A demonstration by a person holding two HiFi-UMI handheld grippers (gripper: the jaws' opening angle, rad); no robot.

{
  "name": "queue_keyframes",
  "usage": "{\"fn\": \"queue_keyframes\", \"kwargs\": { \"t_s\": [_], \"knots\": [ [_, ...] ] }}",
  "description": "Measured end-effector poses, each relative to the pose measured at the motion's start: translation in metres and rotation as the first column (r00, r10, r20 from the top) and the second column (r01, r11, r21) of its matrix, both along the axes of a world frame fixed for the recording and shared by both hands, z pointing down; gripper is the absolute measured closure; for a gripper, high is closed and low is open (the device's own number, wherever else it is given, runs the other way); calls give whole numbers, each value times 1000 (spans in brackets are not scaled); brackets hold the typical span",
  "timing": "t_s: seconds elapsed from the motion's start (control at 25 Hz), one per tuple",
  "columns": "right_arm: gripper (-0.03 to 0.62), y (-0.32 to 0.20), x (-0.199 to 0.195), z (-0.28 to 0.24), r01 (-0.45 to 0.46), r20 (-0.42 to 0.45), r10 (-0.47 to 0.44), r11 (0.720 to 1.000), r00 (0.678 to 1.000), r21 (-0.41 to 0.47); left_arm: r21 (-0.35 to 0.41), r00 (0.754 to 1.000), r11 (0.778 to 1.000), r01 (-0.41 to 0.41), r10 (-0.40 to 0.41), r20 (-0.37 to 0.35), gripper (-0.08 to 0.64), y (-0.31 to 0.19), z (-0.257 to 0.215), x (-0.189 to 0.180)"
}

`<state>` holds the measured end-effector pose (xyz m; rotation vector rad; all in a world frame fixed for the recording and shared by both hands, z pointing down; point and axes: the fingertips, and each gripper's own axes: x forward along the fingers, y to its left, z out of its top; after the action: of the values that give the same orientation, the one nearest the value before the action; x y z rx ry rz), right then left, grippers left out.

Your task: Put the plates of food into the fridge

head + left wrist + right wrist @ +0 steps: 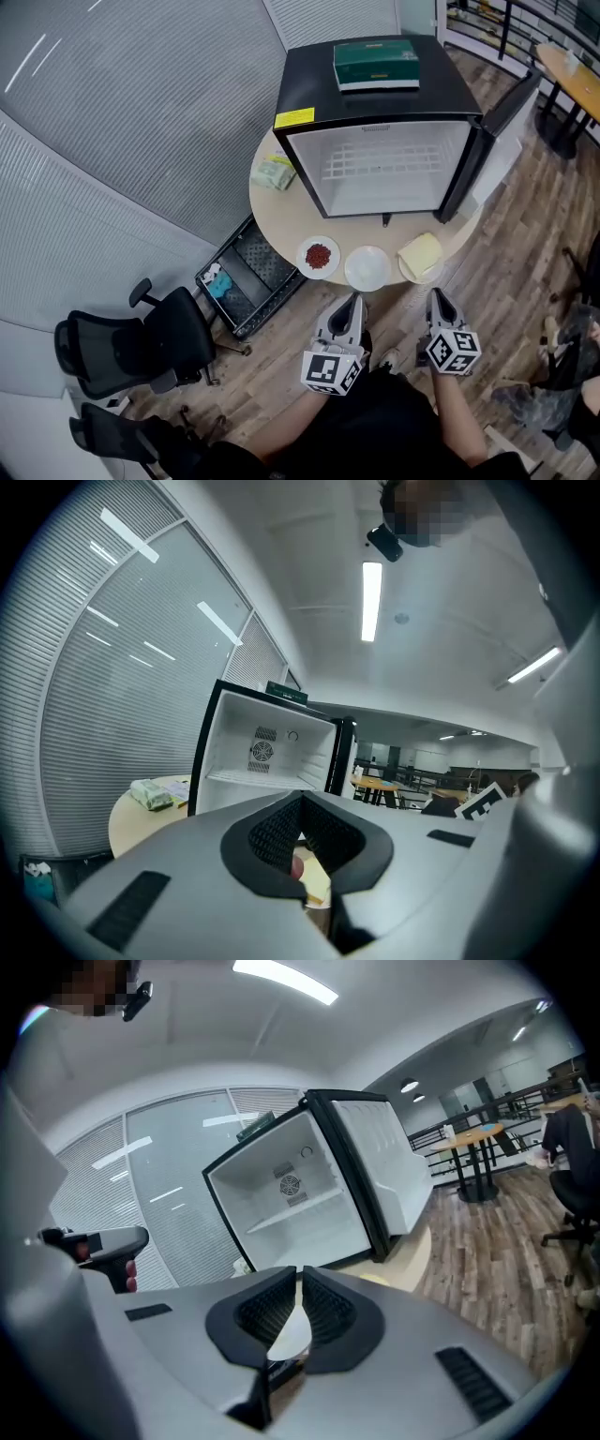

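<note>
Three plates stand in a row at the round table's near edge: one with red food, a plain white one and one with yellow food. Behind them the black mini fridge has its door swung open to the right, and its white inside is bare. My left gripper hovers just short of the white plate, shut and empty. My right gripper, also shut and empty, hangs near the yellow plate. The left gripper view faces the fridge, and so does the right gripper view.
A green box lies on top of the fridge and a green packet on the table to its left. A black crate sits on the floor under the table edge. Office chairs stand at the left, another table at the far right.
</note>
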<state>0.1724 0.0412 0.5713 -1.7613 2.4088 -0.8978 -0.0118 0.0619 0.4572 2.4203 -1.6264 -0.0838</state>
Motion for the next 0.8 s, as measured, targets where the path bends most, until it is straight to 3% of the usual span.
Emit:
{"fn": "queue_keyframes", "kwargs": {
  "t_s": [0.2, 0.32, 0.4, 0.48, 0.56, 0.8],
  "knots": [
    [583, -19, 19, 46, -78, 101, 90, 990, 991, -115, -23, 999, 999, -43, 43, -24, 557, -30, 14, 9],
    [572, -22, 31, 84, -121, 204, 166, 969, 965, -215, -31, 997, 997, -70, 68, -36, 557, -48, 15, 13],
    [539, -26, 39, 115, -143, 309, 239, 942, 921, -302, -39, 996, 996, -86, 84, -40, 556, -61, 20, 16],
    [500, -30, 44, 146, -142, 416, 306, 914, 856, -380, -55, 994, 994, -100, 97, -43, 557, -73, 27, 18],
    [482, -33, 49, 173, -131, 476, 346, 894, 809, -428, -70, 993, 991, -110, 108, -44, 556, -82, 33, 19],
    [476, -51, 53, 216, -129, 528, 400, 870, 749, -476, -111, 991, 986, -126, 122, -46, 557, -100, 47, 20]
  ]
}}
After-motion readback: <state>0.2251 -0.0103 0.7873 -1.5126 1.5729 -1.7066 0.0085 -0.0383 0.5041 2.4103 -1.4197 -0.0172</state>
